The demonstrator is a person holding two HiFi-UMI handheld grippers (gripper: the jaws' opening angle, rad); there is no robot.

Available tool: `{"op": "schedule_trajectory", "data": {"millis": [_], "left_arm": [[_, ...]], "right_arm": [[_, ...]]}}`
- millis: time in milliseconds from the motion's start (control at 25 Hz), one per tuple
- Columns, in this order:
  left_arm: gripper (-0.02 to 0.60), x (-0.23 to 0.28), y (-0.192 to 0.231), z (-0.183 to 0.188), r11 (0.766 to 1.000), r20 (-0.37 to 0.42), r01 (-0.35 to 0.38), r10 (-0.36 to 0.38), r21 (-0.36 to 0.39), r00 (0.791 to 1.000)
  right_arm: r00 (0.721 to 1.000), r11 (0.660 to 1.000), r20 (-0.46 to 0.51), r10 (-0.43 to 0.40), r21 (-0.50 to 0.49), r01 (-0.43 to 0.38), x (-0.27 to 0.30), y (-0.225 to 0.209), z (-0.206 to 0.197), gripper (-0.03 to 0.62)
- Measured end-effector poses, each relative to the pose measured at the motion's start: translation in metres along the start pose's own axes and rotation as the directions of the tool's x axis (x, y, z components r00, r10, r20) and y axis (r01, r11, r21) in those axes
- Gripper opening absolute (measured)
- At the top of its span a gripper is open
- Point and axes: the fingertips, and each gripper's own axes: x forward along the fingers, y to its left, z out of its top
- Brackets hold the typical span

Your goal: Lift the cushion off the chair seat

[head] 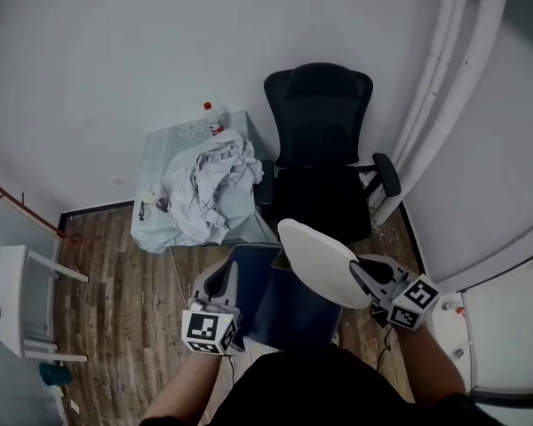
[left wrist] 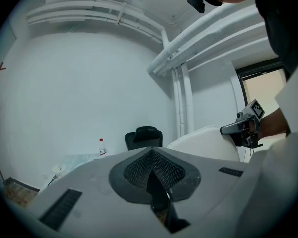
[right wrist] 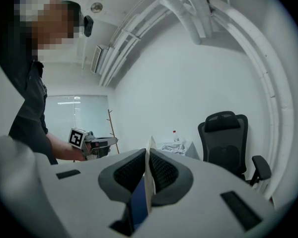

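Observation:
The cushion [head: 318,261], white on one face and dark blue [head: 280,302] on the other, hangs in the air in front of the black office chair [head: 320,140]. It is clear of the chair's bare seat [head: 322,201]. My left gripper [head: 220,280] is shut on the cushion's dark left edge [left wrist: 158,190]. My right gripper [head: 360,269] is shut on its right edge, where the thin white and blue rim [right wrist: 144,187] shows between the pads. In the left gripper view, the white face [left wrist: 203,143] bulges toward the right gripper [left wrist: 246,125].
A small table [head: 155,229] left of the chair holds a crumpled white cloth [head: 209,180] and a red-capped bottle [head: 213,118]. A white stool [head: 18,300] stands at the far left. White pipes [head: 444,87] run along the right wall. A coat stand [right wrist: 111,128] stands by the window.

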Motion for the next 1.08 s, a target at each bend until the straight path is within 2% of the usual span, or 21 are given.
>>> {"op": "schedule_trajectory", "data": {"millis": [1080], "left_arm": [[0.005, 0.005, 0.000, 0.011, 0.999, 0.023, -0.028, 0.029, -0.018, 0.999]], "right_arm": [[0.999, 1.000, 0.032, -0.008, 0.004, 0.008, 0.009, -0.011, 0.010, 0.032]]}}
